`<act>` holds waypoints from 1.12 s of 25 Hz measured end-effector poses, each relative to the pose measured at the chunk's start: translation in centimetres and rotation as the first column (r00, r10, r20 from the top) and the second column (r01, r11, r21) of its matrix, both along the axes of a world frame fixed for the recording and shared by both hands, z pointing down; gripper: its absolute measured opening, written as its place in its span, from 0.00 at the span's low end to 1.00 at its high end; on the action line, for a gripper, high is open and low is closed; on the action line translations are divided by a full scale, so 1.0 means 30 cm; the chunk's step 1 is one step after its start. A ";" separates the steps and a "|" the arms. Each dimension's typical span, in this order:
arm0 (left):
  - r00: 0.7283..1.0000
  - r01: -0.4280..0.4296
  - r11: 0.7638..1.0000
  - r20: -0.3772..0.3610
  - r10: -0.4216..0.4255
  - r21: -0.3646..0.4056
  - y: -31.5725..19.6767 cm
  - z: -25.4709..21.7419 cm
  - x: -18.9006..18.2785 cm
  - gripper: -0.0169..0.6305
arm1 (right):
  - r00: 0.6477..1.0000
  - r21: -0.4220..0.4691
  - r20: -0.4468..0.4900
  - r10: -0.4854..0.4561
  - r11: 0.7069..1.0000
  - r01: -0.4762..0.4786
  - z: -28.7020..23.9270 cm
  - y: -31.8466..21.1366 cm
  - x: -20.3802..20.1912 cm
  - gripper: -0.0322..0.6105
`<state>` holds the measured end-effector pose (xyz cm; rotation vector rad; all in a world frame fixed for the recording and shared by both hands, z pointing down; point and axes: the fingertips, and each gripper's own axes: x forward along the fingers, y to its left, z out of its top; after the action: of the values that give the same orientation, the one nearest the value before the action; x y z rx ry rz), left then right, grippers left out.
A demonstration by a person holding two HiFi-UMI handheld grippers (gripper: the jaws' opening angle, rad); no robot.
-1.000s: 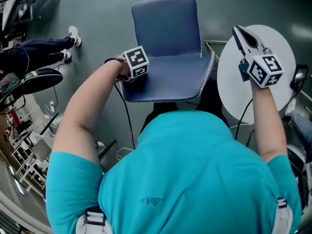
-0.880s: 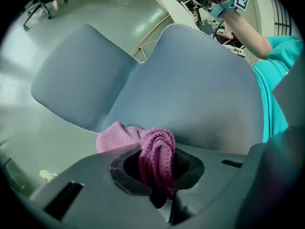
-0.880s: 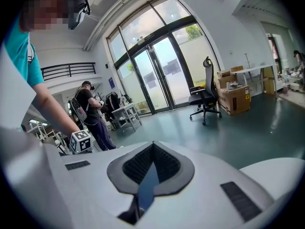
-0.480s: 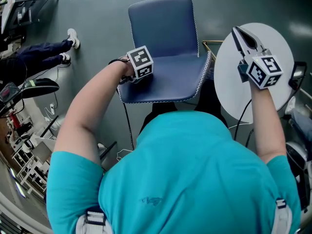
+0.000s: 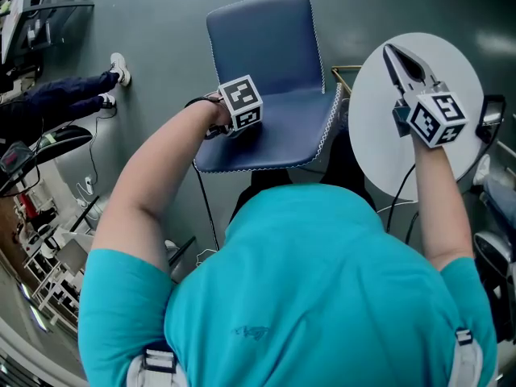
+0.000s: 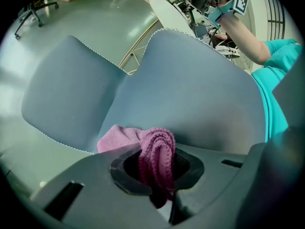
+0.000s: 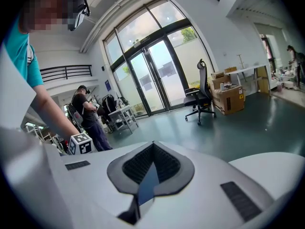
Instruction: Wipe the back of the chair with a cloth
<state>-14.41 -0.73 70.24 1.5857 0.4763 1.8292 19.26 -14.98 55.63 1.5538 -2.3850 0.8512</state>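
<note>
Two grippers: left gripper is at work on the chair; right gripper is held up, away from it.
Left gripper grip: jaws clamped on a pink cloth, which bunches up between them and spills out to one side.
Right gripper grip: jaws drawn together with nothing in them, hovering over the round white table beside the chair.
Cloth position: pressed against the blue upholstery of the backrest, close to where it bends into the seat, on the person's left half of the chair.
What changed: over the last second the left gripper's marker cube has slid from the chair's left edge inward toward the middle, carrying the cloth with it; the right gripper has kept its place over the table.
Meaning for the task: this reads as one wiping stroke under way across the backrest, left to right; only the left part looks covered so far.
Remaining, as a judgement: the centre and right side with the white stitched edge still need passes, so the wipe is at an early to middle stage.
Risk: the cloth is folded into a thick wad, so contact may be narrow and each pass may clean only a thin band.
Surroundings: a bystander's legs show well apart at the far left of the floor.
</note>
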 end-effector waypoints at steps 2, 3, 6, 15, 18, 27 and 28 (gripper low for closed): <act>1.000 0.000 1.000 -0.010 0.000 -0.004 0.006 0.005 0.035 0.12 | 1.000 0.001 0.000 0.005 1.000 -0.005 0.002 0.008 0.015 0.05; 1.000 -0.002 1.000 -0.013 0.002 -0.005 0.009 0.007 0.051 0.12 | 1.000 0.002 0.001 0.008 1.000 -0.008 0.002 0.011 0.021 0.05; 1.000 -0.017 1.000 -0.018 0.017 -0.004 0.015 0.013 0.085 0.12 | 1.000 0.002 0.003 0.015 1.000 -0.015 0.002 0.020 0.038 0.05; 0.999 -0.030 1.000 -0.039 0.029 -0.008 0.022 0.018 0.178 0.12 | 0.999 0.005 0.009 0.042 0.999 -0.042 -0.001 0.045 0.091 0.05; 0.998 -0.021 1.000 -0.055 0.020 -0.015 0.025 0.015 0.221 0.12 | 0.999 0.005 0.012 0.052 0.999 -0.053 0.004 0.054 0.109 0.05; 0.995 -0.041 0.999 -0.094 0.039 -0.020 0.039 -0.008 0.343 0.12 | 0.997 0.011 0.017 0.079 0.997 -0.080 -0.003 0.081 0.154 0.05; 0.994 -0.046 0.999 -0.097 0.044 -0.019 0.039 -0.009 0.352 0.12 | 0.996 0.012 0.018 0.082 0.997 -0.082 -0.004 0.083 0.159 0.05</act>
<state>-3.84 0.43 69.95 1.6669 0.5774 1.7806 24.02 -12.47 55.51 1.6662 -2.3576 0.8701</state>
